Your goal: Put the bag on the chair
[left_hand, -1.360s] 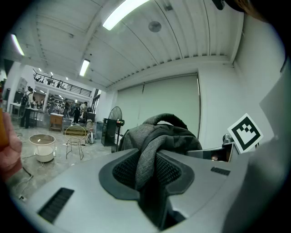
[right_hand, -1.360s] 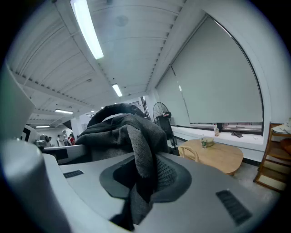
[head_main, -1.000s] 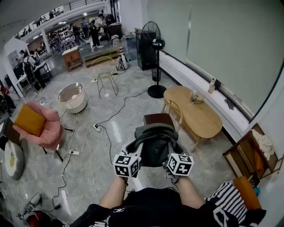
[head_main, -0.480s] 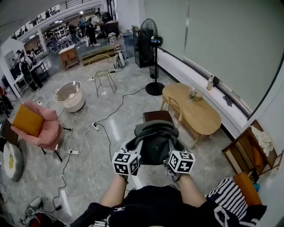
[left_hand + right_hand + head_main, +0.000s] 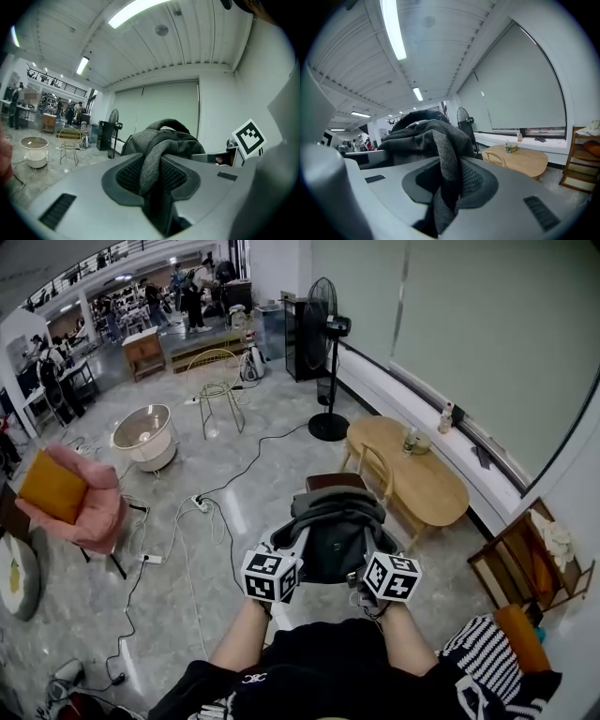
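Grey polished floor (image 5: 84, 615) spreads through a large open hall, with a pale blind-covered wall on my right. My left gripper (image 5: 287, 557) (image 5: 157, 174) is clamped on a fold of grey fabric at one side of the bag (image 5: 333, 532) (image 5: 171, 136). My right gripper (image 5: 364, 563) (image 5: 449, 180) pinches fabric on the bag's other side (image 5: 423, 133); its jaws have just been opening a little, with the cloth between them and the pads pressing on it. The dark grey bag hangs between the two grippers straight ahead of me, top handle upward. It covers the near part of a chair (image 5: 333, 482) with a dark brown seat; I cannot tell whether it touches the seat. Just right of the chair stands an oval wooden worktop (image 5: 427, 493); beyond it, by the wall, is a tall black fan (image 5: 328, 329). Well to my left are a pink armchair (image 5: 94, 517) holding an orange cushion (image 5: 52, 486), a round white tub (image 5: 145, 439) and a yellow wire chair (image 5: 217, 390).
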{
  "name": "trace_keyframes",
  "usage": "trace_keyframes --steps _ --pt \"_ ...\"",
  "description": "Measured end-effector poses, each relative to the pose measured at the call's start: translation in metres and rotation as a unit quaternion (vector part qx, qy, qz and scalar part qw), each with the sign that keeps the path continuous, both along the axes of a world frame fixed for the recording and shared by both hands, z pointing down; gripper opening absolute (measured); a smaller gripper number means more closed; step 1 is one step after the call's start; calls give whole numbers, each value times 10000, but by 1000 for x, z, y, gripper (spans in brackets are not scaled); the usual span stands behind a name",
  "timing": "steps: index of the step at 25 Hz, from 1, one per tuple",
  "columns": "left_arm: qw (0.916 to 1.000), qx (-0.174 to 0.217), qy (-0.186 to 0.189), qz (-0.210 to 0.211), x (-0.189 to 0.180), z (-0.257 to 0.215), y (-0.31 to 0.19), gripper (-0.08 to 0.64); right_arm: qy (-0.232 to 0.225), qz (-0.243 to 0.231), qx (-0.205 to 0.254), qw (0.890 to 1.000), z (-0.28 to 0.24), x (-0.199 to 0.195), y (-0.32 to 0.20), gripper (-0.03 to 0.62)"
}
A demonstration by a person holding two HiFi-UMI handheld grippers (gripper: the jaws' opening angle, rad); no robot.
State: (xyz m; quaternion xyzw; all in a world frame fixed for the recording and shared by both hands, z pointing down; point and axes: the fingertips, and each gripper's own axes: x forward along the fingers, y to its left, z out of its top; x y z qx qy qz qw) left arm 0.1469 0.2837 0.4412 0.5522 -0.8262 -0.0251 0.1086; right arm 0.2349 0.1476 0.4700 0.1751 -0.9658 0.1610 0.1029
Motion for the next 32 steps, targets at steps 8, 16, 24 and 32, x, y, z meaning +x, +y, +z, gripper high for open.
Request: trace_keyframes --steps 8,16,24,32 --pt "9999 108 -69 -14 -41 -1 -14 103 -67 14 18 10000 -1 -38 -14 91" --pt "9999 25 -102 -28 -95 7 -85 103 -189 9 42 9998 9 -96 -87 92" --pt "9998 -83 -89 -134 -176 -2 -177 103 -232 -78 14 9997 1 -177 -177 92" --pt "9992 -292 83 -255 -265 5 -275 103 -48 -284 -171 9994 9 -266 -275 92"
